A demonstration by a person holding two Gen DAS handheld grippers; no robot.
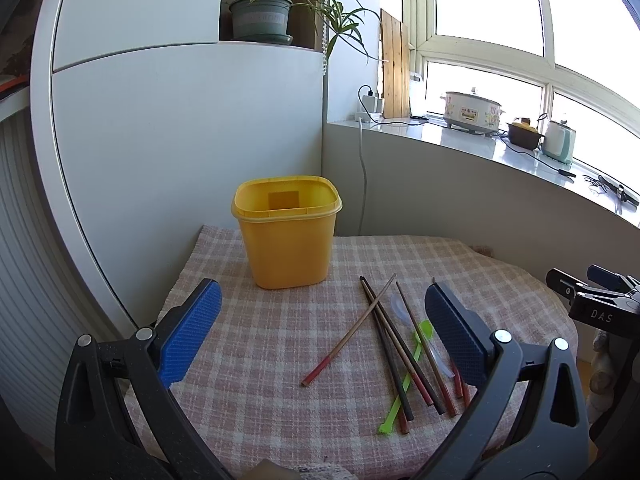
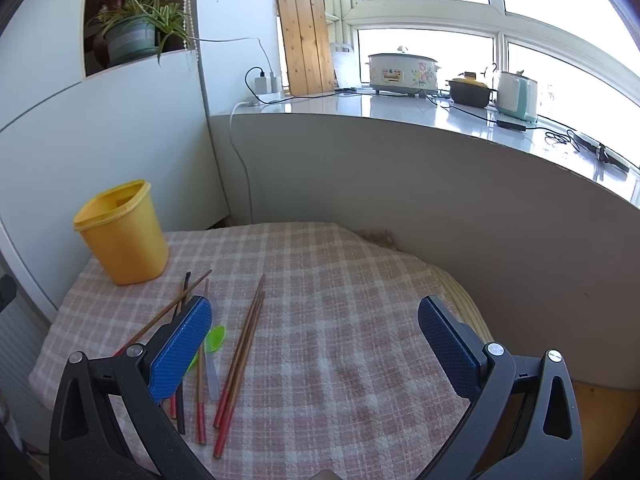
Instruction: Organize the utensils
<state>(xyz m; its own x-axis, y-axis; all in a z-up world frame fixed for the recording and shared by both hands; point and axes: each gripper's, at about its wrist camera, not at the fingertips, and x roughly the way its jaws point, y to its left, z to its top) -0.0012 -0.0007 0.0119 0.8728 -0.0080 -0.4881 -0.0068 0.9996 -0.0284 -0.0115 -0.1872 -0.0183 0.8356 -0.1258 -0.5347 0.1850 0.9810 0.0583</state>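
Both tongs spread wide, pinching nothing — left tongs [image 1: 320, 332], right tongs [image 2: 316, 344]. Chopsticks [image 1: 394, 344] and green spoon [image 1: 406, 380] lie scattered beside the yellow bin [image 1: 288, 232] on the checked cloth [image 2: 340, 280].

bright window [image 2: 424, 16] glare — perhaps overexposed

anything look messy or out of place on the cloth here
Yes. The chopsticks lie scattered and crossed on the checked cloth, one angled across the rest, with a green spoon and a clear spoon tangled among them. The yellow container stands upright and empty. Nothing looks spilled or broken.
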